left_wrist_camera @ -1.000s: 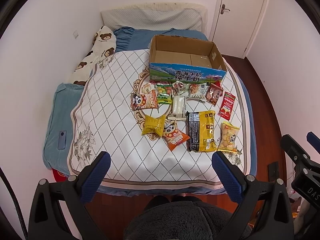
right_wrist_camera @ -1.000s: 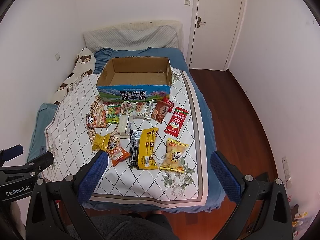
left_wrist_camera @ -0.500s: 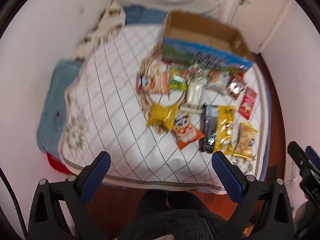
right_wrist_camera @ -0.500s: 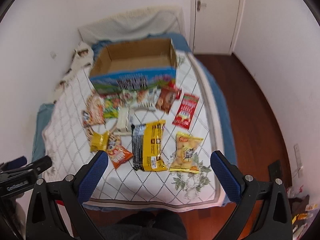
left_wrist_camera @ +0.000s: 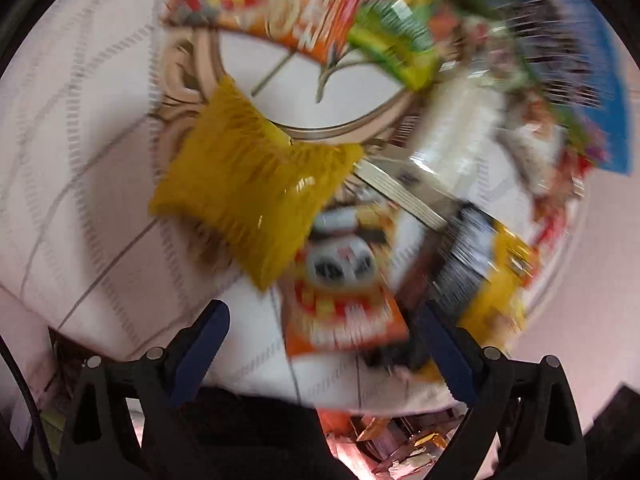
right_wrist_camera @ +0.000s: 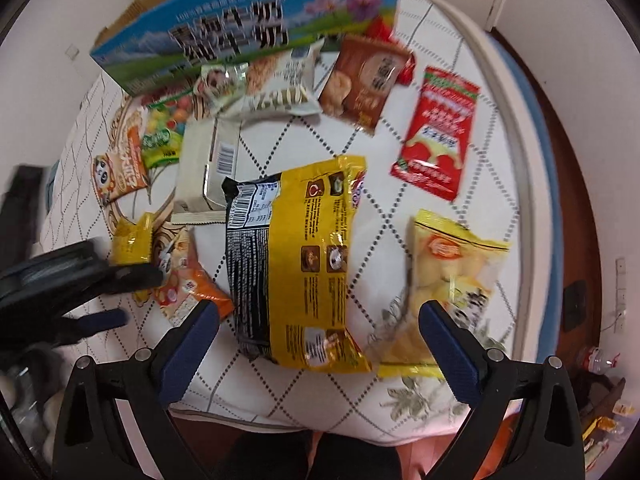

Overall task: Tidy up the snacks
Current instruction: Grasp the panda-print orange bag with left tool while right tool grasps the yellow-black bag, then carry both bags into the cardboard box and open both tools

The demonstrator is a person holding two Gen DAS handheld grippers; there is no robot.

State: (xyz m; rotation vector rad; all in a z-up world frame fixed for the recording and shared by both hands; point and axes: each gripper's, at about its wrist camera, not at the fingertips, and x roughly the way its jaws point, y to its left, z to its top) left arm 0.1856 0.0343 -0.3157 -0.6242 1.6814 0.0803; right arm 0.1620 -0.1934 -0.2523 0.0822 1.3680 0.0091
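- Step in hand, as judged: approach for a first pick; every snack lies loose on the quilt (right_wrist_camera: 460, 92), none in a claw.
- Left gripper (left_wrist_camera: 322, 350): pointed steeply down over the near-left snacks; jaws closing, yet wide apart; the panda bag (left_wrist_camera: 344, 300) sits between and just beyond the fingertips, pads not on it; view heavily blurred.
- Right gripper (right_wrist_camera: 318, 344): jaws spread wide, empty; the near end of the noodle pack (right_wrist_camera: 300, 256) lies between the fingertips, untouched as far as can be seen.
- Box (right_wrist_camera: 248, 28): open carton at the far side of the quilt, blue printed wall toward the cameras; the likely place for the snacks; its inside cannot be seen.
- Snacks, near row: yellow pouch (left_wrist_camera: 248, 192) touching the panda bag; noodle pack in the middle; pale bag (right_wrist_camera: 448, 280) to its right.
- Snacks, middle: white carton (right_wrist_camera: 208, 168) lying flat; red sachet (right_wrist_camera: 436, 132) apart at the right.
- Snacks, far row: brown pack (right_wrist_camera: 360, 84), cracker pack (right_wrist_camera: 276, 88), green candy bag (right_wrist_camera: 164, 136), all close against the box wall.
- Next move, left, as judged: settle lower, centre the panda bag, close on the bag alone and not the overlapping yellow pouch.
- Next move, right, as judged: lower over the noodle pack; the jaws barely span it, so a pinch at an edge or a crimp seems safer; then carry to the box.
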